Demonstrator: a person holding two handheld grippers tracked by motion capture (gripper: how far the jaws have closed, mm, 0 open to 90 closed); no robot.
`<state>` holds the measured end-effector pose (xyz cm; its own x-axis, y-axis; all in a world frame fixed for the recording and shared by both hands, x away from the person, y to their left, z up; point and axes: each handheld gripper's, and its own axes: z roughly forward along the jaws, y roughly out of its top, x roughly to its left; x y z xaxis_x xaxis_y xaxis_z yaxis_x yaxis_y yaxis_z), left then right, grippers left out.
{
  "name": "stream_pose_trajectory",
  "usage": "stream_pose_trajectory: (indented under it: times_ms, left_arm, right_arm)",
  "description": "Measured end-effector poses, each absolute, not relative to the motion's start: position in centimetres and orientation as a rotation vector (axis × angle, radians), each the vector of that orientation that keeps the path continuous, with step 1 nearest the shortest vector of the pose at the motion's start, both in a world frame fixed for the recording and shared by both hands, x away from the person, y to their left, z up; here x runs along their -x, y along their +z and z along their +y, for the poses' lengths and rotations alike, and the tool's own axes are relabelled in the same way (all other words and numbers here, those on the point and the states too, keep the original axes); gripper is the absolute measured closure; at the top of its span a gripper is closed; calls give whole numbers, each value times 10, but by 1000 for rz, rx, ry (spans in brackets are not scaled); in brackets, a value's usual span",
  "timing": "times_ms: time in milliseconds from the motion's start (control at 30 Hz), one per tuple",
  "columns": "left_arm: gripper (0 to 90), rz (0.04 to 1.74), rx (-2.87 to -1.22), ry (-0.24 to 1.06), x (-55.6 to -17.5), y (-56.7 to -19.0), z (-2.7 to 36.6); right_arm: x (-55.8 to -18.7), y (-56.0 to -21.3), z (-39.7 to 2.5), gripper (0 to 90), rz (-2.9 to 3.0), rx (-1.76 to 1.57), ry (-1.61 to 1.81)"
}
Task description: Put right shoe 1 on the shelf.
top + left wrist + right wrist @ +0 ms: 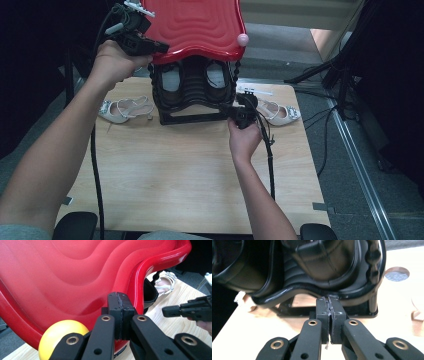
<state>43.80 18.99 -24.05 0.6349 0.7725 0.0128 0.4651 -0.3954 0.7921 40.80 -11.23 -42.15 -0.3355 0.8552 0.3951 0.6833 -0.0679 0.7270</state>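
We have a tiered shoe rack [192,95] standing at the far edge of the tabletop [180,170], its red wavy top shelf [192,25] tilted up. Our left gripper [155,47] is clenched against that shelf's left rim. Our right gripper [227,107] is clenched too, at the black lower shelf's [317,287] front lip, straight ahead of it; whether either pinches the plastic we cannot tell.

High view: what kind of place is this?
Likely a recording lab, not a home: a light wooden table on grey floor, black tripod legs alongside, cables trailing, black curtains around.
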Motion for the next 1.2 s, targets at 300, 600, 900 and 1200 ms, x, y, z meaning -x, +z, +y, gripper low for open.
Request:
stream_pose_trajectory:
  times_ms: [300, 600, 900, 1200]
  left_arm:
    - [900, 969, -2044, 480, -440, -242, 198]
    - [900, 1001, -2025, 463, -442, -242, 205]
    - [761, 1046, -1934, 359, -437, -237, 213]
    - [601, 1088, -1966, 306, -418, -233, 221]
  right_arm:
    - [-383, -433, -121, 886, 2108, -1649, 1350]
    - [-360, -451, -143, 863, 2220, -1639, 1308]
    - [-352, -474, -161, 797, 2315, -1649, 1229]
    - [-351, -480, -163, 695, 2405, -1587, 1213]
